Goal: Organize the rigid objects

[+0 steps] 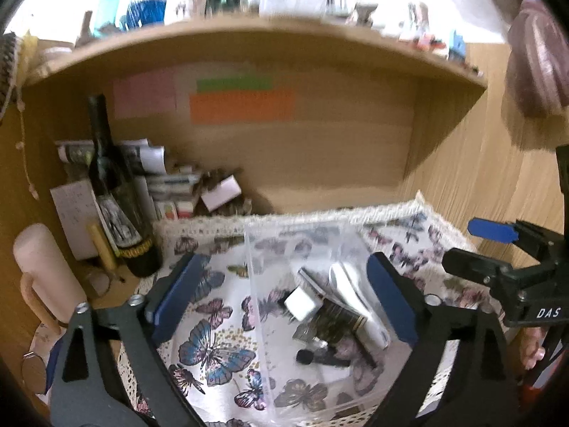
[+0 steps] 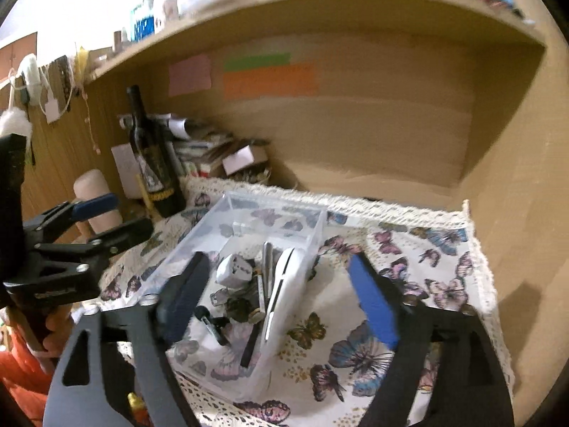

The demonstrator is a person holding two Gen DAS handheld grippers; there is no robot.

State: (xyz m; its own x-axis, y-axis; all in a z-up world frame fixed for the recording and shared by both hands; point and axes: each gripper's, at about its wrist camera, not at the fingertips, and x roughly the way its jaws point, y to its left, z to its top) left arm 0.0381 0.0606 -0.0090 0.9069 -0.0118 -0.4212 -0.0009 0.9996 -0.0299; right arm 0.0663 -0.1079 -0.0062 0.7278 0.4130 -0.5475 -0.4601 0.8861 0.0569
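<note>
A clear plastic organizer box (image 1: 256, 249) (image 2: 227, 213) sits on the butterfly cloth (image 1: 213, 348) (image 2: 409, 249). One compartment holds a white charger cube (image 1: 301, 302) (image 2: 236, 270), a white oblong case (image 1: 355, 302) (image 2: 288, 284), a black-and-gold tube (image 1: 338, 316), a black pen (image 1: 320, 357) (image 2: 213, 323) and other small items. My left gripper (image 1: 284, 302) is open above the box, holding nothing. My right gripper (image 2: 277, 302) is open over the box's near end, holding nothing. Each gripper shows in the other's view: the right one (image 1: 498, 249), the left one (image 2: 99, 217).
A dark wine bottle (image 1: 113, 185) (image 2: 153, 156) stands at the left by a pink candle (image 1: 42, 270) (image 2: 96, 195) and stacked papers and boxes (image 1: 170, 185) (image 2: 220, 156). A wooden shelf (image 1: 249, 46) (image 2: 320, 3) overhangs the alcove; its side wall (image 2: 515, 178) is at the right.
</note>
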